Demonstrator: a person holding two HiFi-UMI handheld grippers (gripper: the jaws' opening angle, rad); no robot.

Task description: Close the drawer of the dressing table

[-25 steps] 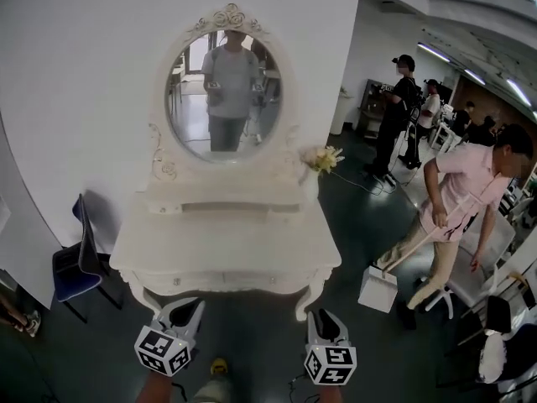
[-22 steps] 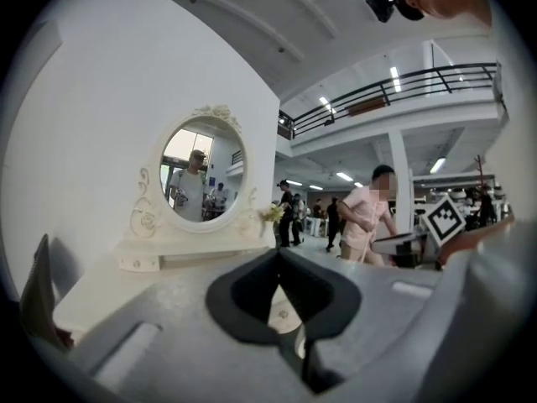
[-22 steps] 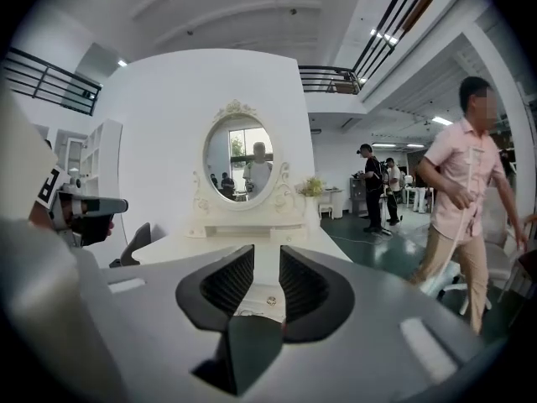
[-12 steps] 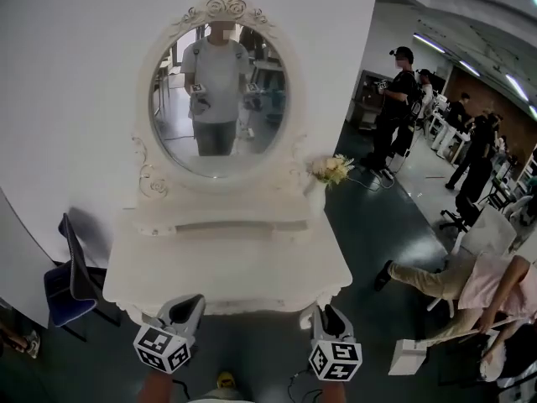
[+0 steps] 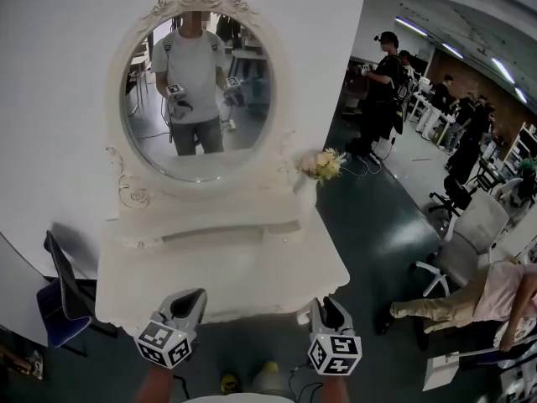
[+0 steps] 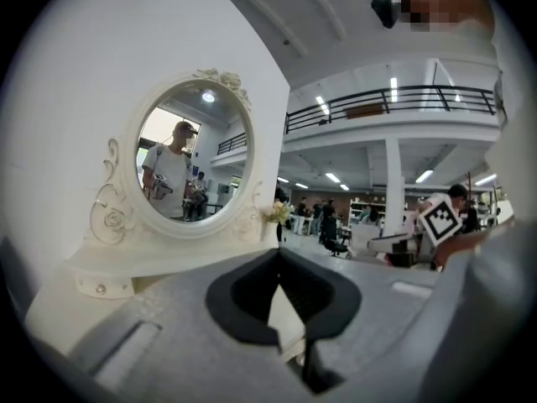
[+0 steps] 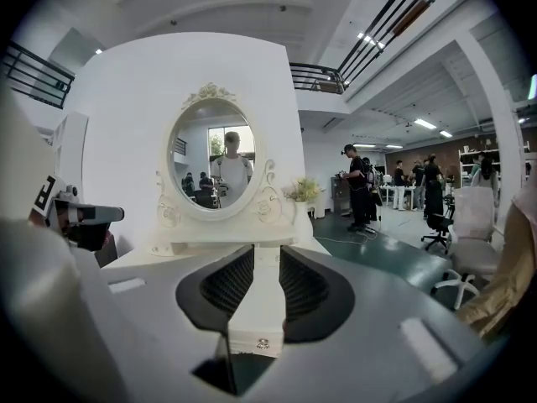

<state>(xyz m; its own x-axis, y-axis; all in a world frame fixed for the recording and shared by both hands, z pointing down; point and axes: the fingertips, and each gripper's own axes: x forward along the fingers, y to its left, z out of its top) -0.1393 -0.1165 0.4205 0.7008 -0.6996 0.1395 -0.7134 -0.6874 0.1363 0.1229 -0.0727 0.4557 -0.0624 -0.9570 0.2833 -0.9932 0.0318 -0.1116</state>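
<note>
The person has stepped nearer within the last second, so the dressing table (image 5: pixel 218 267) and its mirror (image 5: pixel 197 91) now fill more of the head view, and both grippers hang just at the front edge, which I judge to be the approach before any push. The left gripper (image 5: pixel 191 297) has its jaws pressed together on nothing, while the right gripper (image 5: pixel 329 307) has them spread, with only the table front and a small knob (image 7: pixel 263 343) showing in the gap. The drawer sits in that front, but the overhanging top hides it from the head view, and I cannot tell how far it stands out.
</note>
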